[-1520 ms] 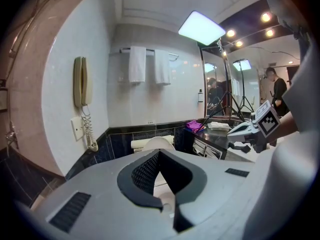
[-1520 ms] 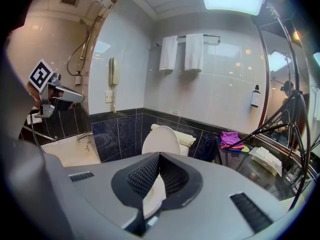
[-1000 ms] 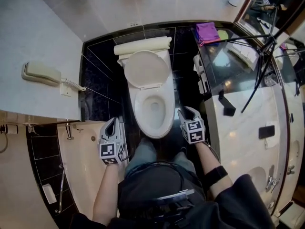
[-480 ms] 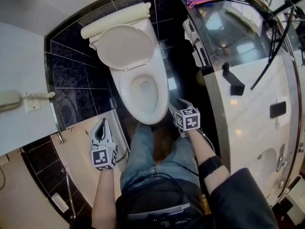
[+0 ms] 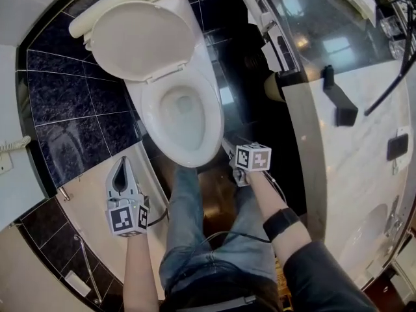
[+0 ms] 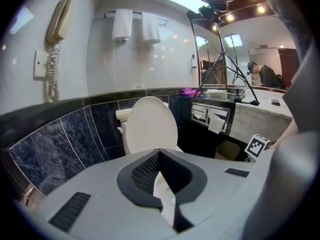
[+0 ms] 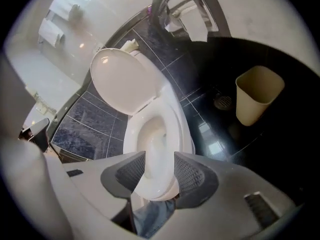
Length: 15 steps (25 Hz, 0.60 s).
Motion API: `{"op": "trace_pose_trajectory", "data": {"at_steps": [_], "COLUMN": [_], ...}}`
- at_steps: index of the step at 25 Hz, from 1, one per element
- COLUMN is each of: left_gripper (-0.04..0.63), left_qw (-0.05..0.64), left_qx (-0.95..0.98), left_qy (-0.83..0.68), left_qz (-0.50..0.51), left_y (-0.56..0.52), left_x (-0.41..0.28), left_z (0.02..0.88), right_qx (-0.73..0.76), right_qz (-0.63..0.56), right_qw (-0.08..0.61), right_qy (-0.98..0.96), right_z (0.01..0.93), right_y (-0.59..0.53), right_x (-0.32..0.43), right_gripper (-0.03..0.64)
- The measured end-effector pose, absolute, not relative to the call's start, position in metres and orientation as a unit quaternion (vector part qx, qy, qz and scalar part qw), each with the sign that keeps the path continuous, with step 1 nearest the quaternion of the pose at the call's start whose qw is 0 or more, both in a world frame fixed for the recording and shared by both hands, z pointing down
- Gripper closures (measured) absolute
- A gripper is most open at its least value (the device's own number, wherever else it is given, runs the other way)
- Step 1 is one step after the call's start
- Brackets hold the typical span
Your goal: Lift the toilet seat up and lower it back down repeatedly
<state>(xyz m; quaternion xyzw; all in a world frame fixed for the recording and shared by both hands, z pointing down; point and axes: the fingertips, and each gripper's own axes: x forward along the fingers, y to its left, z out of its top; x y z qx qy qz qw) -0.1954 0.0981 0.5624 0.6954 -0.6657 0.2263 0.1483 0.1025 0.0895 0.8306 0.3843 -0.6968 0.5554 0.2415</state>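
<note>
The white toilet (image 5: 184, 112) fills the upper left of the head view. Its solid lid (image 5: 138, 39) stands up against the cistern, and the seat ring (image 7: 182, 126) lies on the bowl. My left gripper (image 5: 121, 162) hangs left of the bowl over the tub edge. Its jaws are shut, tips together, and hold nothing (image 6: 159, 154). My right gripper (image 5: 229, 147) is at the bowl's front right. Its jaws have just been opening and now stand open (image 7: 159, 165). The bowl's front rim shows beyond the gap, with nothing pressed between the pads.
A beige waste bin (image 7: 257, 99) stands on the black tiled floor right of the toilet. A marble counter (image 5: 351, 174) runs along the right, a pale tub edge (image 5: 84, 203) along the left. The person's jeans (image 5: 195, 239) are just before the bowl. A wall phone (image 6: 57, 24) hangs on the left.
The view has closed in on the toilet, which now looks larger and sits further up and left. Both grippers have sunk toward the floor, and the right one has rolled.
</note>
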Motion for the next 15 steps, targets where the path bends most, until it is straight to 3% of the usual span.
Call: {"op": "trace_pose_trajectory", "data": {"at_steps": [15], "left_gripper": [0.595], "left_qw": [0.173], "left_qx": [0.693], "left_qy": [-0.654], "left_qz": [0.249], "left_y": [0.112], "left_x": [-0.202], "left_z": [0.643], "right_qx": [0.387], "right_qz": [0.636], "right_qw": [0.194], "right_qy": [-0.639], "right_z": [0.947], "right_y": [0.102], "right_x": [0.076], "right_gripper": [0.417]}}
